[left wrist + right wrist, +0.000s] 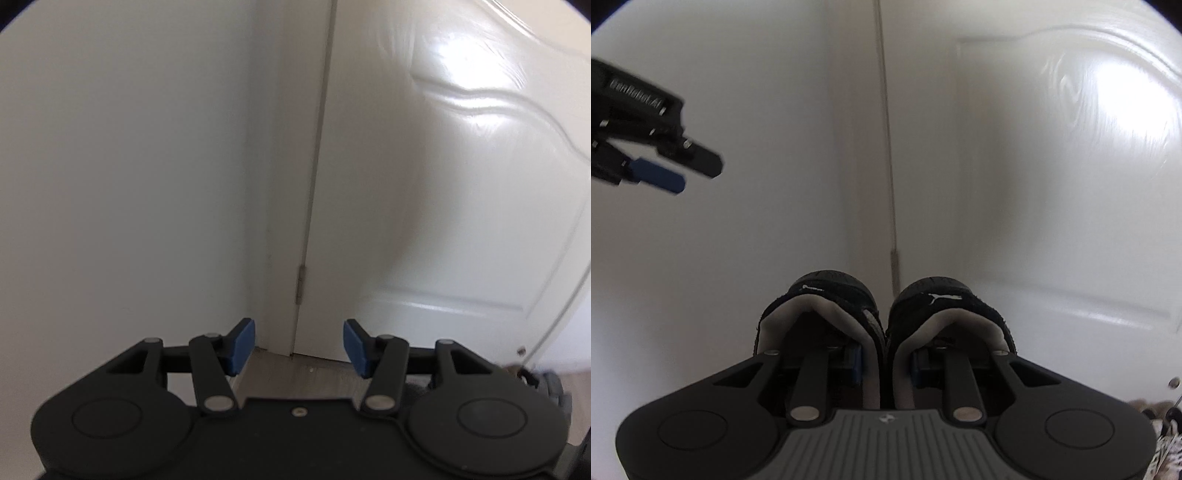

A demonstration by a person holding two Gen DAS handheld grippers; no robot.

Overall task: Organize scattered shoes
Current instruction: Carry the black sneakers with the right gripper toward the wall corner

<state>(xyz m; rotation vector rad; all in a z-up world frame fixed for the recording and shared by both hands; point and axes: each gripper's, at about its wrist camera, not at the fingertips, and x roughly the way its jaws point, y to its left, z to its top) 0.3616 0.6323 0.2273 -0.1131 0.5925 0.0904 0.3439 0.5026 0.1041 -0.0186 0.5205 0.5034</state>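
Note:
A pair of black shoes with pale grey lining hangs side by side from my right gripper (886, 363). Its blue pads reach into the left shoe (827, 286) and the right shoe (932, 293) and pinch their two inner walls together. A small white logo marks each shoe's top edge. My left gripper (299, 347) is open, and only the floor shows between its blue pads (242, 345). The right wrist view also catches the left gripper (696, 173) in the air at the upper left, apart from the shoes.
Ahead are a white wall (129, 166) and a white panelled door (461, 184) with a hinge (301, 284) low on its edge. A strip of grey floor (314, 380) lies below. A grey object (550, 387) and a patterned item (1165, 443) sit at the lower right.

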